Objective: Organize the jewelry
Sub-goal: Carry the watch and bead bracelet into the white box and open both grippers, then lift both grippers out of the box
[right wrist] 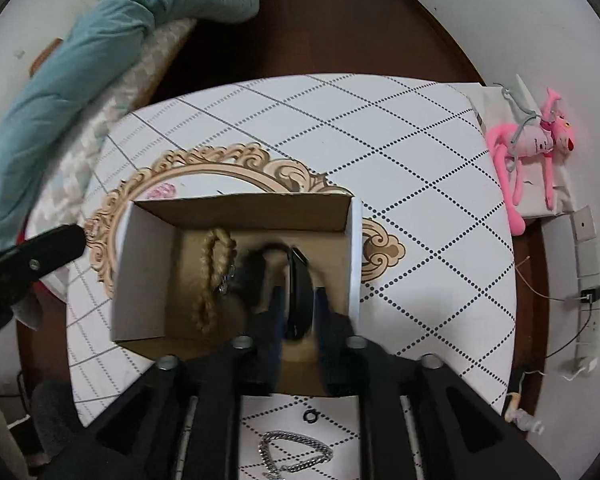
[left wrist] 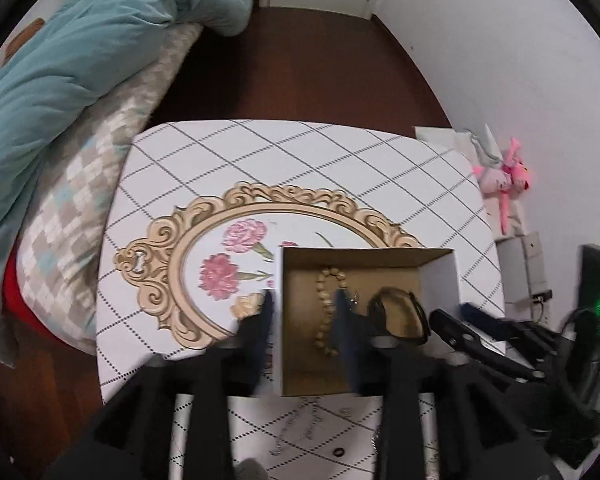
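An open cardboard box (left wrist: 364, 258) (right wrist: 240, 208) stands on the white patterned table (left wrist: 300, 160). In it lie a tan bead bracelet (left wrist: 327, 312) (right wrist: 216, 276), a small silver piece (right wrist: 226, 280) and a black band (left wrist: 404, 312) (right wrist: 298, 296). My left gripper (left wrist: 304, 316) is open and straddles the box's left wall, with the bead bracelet just inside its right finger. My right gripper (right wrist: 299, 312) (left wrist: 460, 316) hangs open over the box, and the black band lies loose between its fingers. A silver chain (right wrist: 296, 456) and a small black ring (right wrist: 311, 415) (left wrist: 339, 451) rest on the table in front of the box.
A bed with a teal quilt (left wrist: 80, 60) (right wrist: 80, 60) runs along the table's left side. A pink plush toy (right wrist: 540, 140) (left wrist: 504, 176) lies on a ledge at the right by the wall. Cables and a socket strip (right wrist: 584, 280) sit below it. Dark wood floor lies beyond the table.
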Available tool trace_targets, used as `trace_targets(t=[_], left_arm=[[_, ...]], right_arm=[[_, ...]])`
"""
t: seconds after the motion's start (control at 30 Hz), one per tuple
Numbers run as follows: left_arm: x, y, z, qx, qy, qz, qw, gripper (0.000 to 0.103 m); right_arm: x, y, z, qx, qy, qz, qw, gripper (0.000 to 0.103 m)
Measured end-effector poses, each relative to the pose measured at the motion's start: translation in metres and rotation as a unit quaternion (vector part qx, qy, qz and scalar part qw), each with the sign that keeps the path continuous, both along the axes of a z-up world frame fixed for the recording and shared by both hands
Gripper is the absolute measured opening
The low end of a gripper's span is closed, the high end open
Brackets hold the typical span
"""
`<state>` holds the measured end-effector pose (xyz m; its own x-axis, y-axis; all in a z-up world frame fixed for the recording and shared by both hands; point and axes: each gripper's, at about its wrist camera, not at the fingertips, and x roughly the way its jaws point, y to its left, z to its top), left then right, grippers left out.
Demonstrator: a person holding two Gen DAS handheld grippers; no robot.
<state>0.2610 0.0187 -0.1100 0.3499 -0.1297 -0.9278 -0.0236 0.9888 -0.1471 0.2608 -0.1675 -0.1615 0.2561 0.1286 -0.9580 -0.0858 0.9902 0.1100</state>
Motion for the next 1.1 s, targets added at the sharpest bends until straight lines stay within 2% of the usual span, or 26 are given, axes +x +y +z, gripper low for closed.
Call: trace_targets(t=[0.03,0.1,0.13,0.17,0.2,0.23,0.27,0.3,0.4,0.57,0.7,0.83,1.1], left_arm=[[-0.003,0.002,0.000,0.011,-0.007,0.003,0.9999,0.063],[-0.010,0.004,-0.001,0.041,-0.024,0.013,0.9988,0.072],[-0.014,0.004,-0.003,0.052,-0.029,0.013,0.9982,0.072],[-0.017,0.003,-0.006,0.060,-0.032,0.014,0.9976,0.072],[-0.018,0.004,-0.009,0.065,-0.035,0.015,0.9972,0.076],[-0.021,0.004,-0.012,0.070,-0.038,0.017,0.9967,0.091],[-0.024,0.004,-0.015,0.073,-0.041,0.018,0.9963,0.100],[-0.027,0.003,-0.020,0.073,-0.044,0.017,0.9962,0.103],[-0.034,0.000,-0.030,0.082,-0.035,0.016,0.9958,0.103],[-0.045,-0.003,-0.037,0.085,-0.037,0.022,0.9954,0.103],[-0.054,-0.008,-0.031,0.094,-0.051,0.022,0.9940,0.103],[-0.064,-0.010,-0.017,0.090,-0.068,0.024,0.9934,0.103],[-0.094,-0.014,0.020,0.086,-0.111,0.022,0.9898,0.103]], right_arm=[[-0.003,-0.002,0.004,-0.003,-0.011,-0.002,1.000,0.051],[-0.009,-0.005,0.011,-0.013,-0.025,-0.006,1.000,0.058],[-0.012,-0.005,0.013,-0.019,-0.029,-0.007,0.999,0.064],[-0.016,-0.007,0.014,-0.030,-0.033,-0.010,0.999,0.077],[-0.020,-0.008,0.014,-0.041,-0.035,-0.012,0.998,0.084],[-0.024,-0.009,0.014,-0.052,-0.037,-0.012,0.998,0.093],[-0.026,-0.011,0.013,-0.065,-0.039,-0.013,0.997,0.095],[-0.030,-0.011,0.012,-0.076,-0.041,-0.013,0.996,0.096],[-0.039,-0.013,0.006,-0.084,-0.040,-0.011,0.996,0.103],[-0.050,-0.018,0.000,-0.098,-0.048,-0.019,0.994,0.103],[-0.057,-0.021,0.003,-0.104,-0.058,-0.023,0.993,0.103],[-0.068,-0.023,0.017,-0.100,-0.072,-0.031,0.992,0.103],[-0.103,-0.028,0.068,-0.096,-0.131,-0.044,0.986,0.103]])
